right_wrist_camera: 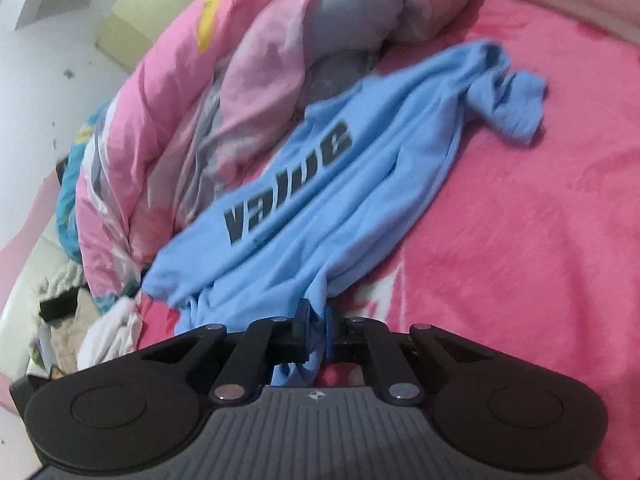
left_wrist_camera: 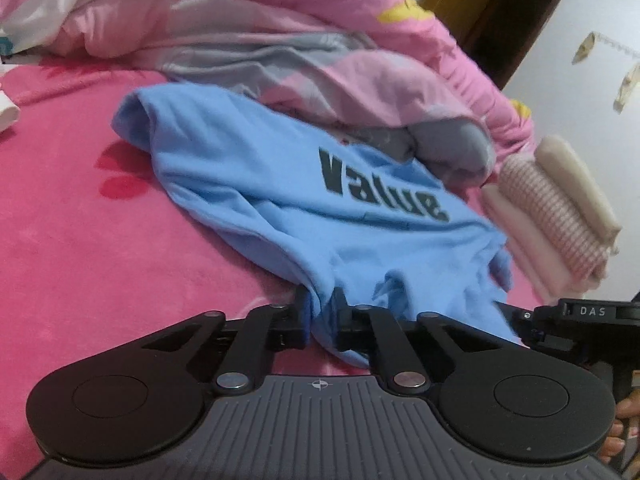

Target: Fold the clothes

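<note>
In the left wrist view, the left gripper (left_wrist_camera: 320, 312) has its jaws clamped on a bunched edge of the blue T-shirt (left_wrist_camera: 256, 168), which stretches away ahead of the jaws across the pink bed (left_wrist_camera: 60, 240); folded clothes (left_wrist_camera: 560, 208) lie ahead to the right. In the right wrist view, the right gripper (right_wrist_camera: 316, 324) likewise pinches gathered cloth of the shirt, the rumpled quilt (right_wrist_camera: 168, 100) ahead to the left. Both grips should probably draw apart evenly, spreading the hem flat before folding. No containers show.
</note>
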Tool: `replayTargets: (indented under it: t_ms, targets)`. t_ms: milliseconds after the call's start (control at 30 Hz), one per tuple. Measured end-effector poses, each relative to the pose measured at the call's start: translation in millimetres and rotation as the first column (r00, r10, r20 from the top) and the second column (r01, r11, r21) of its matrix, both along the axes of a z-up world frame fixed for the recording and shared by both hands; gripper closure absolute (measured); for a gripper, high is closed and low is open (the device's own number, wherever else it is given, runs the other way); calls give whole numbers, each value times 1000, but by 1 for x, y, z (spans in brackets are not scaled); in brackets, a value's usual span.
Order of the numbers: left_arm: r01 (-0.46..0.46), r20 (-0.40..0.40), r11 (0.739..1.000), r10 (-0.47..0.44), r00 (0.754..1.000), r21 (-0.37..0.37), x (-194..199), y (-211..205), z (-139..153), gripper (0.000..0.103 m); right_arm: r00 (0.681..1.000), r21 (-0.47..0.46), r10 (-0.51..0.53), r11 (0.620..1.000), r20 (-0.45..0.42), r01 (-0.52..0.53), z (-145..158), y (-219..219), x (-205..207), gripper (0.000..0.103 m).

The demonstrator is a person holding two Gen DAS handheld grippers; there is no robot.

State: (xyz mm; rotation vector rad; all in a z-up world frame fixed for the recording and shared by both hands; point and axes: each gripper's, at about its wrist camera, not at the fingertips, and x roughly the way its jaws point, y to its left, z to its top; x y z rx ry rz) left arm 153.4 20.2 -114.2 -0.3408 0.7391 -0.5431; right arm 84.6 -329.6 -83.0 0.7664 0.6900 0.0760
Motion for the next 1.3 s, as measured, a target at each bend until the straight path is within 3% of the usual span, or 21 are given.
replayTargets:
  t_ms: [200, 400, 533, 600, 667, 733, 800, 933, 1033, 1133, 1233, 1300]
  targets:
    - [-57, -11, 996, 56, 998, -66, -7, 40, 14, 97, 993, -18, -107, 994, 43, 108, 21, -30, -18, 96]
    - [-137, -124, 980, 119, 985, -144, 0, 80, -3, 97, 983, -48, -181, 982, 0, 181, 11, -56, -19, 96]
    - [-154, -141, 973, 130, 981, -174, 4, 87, -5, 96, 978, -82, -205, 976, -46, 201, -5, -62, -13, 95]
    - [-165, -167, 968, 134, 977, -189, 7, 90, -9, 95, 975, -60, -211, 976, -73, 207, -9, -66, -15, 90]
    - [-172, -191, 961, 132, 973, -215, 7, 97, -12, 93, 972, -65, -224, 974, -78, 219, -4, -66, -22, 77]
    - [-177, -201, 956, 131, 971, -235, 6, 101, -12, 90, 970, -123, -236, 966, -60, 227, 10, -60, -31, 62]
    - [-180, -195, 952, 132, 972, -248, 5, 104, -9, 85, 972, -207, -233, 952, -16, 225, 28, -49, -42, 60]
    - [-163, -181, 953, 119, 976, -256, 2, 102, -7, 75, 993, -388, -14, 920, 120, 59, 61, 5, -61, 60]
    - [-153, -174, 954, 110, 979, -257, 1, 101, -6, 75, 954, -532, 264, 833, 142, -151, 69, 71, -64, 60]
    - [-153, -169, 954, 111, 979, -258, 1, 101, -6, 75, 854, -662, 508, 679, 112, -317, 72, 137, -67, 60]
    - [-157, -169, 954, 116, 979, -254, 2, 102, -7, 75, 778, -755, 628, 520, 21, -399, 54, 193, -62, 61]
    - [-155, -168, 956, 115, 979, -251, 2, 103, -8, 75, 748, -800, 663, 431, -33, -418, 40, 216, -56, 62]
